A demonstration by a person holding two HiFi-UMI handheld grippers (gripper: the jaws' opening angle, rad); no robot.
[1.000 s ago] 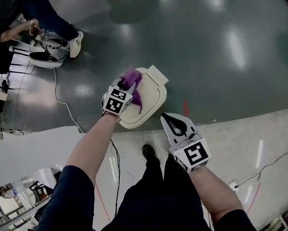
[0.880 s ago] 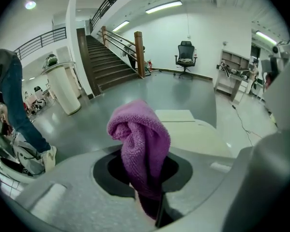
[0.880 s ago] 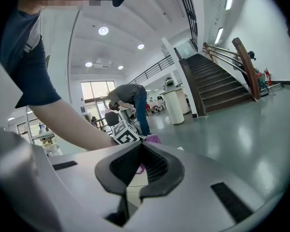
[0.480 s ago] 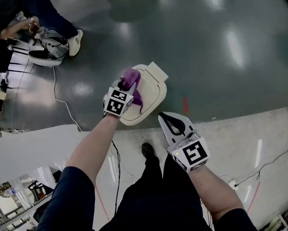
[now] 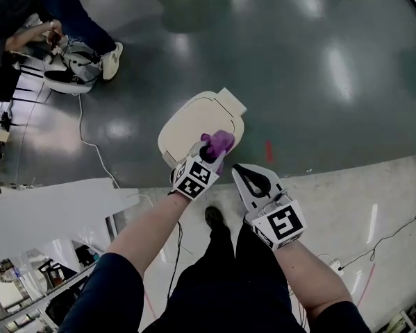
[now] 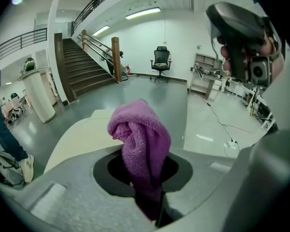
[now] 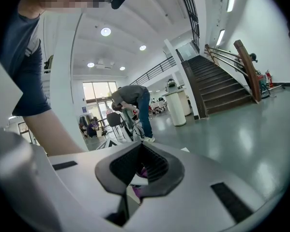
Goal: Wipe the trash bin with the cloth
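Observation:
The trash bin shows from above as a cream lid (image 5: pixel 190 127) on the dark floor, just ahead of me. A purple cloth (image 5: pixel 218 143) sticks up bunched from my left gripper (image 5: pixel 211 151), which is shut on it at the lid's near right edge. In the left gripper view the cloth (image 6: pixel 140 144) stands between the jaws, with the lid (image 6: pixel 82 139) behind it to the left. My right gripper (image 5: pixel 253 179) hangs shut and empty just right of the left one, off the bin. In the right gripper view its tips (image 7: pixel 140 170) meet, and a bit of purple shows through the gap.
A person (image 5: pixel 89 54) stays at the far left beside equipment, with a cable (image 5: pixel 89 144) trailing across the floor. A white panel (image 5: pixel 48 207) lies at my left. A staircase (image 6: pixel 84 76), a white column (image 6: pixel 38 95) and an office chair (image 6: pixel 161 62) stand farther off.
My left gripper has carried the cloth from the lid's far part back and to the right, to its near right edge. The right gripper has barely moved.

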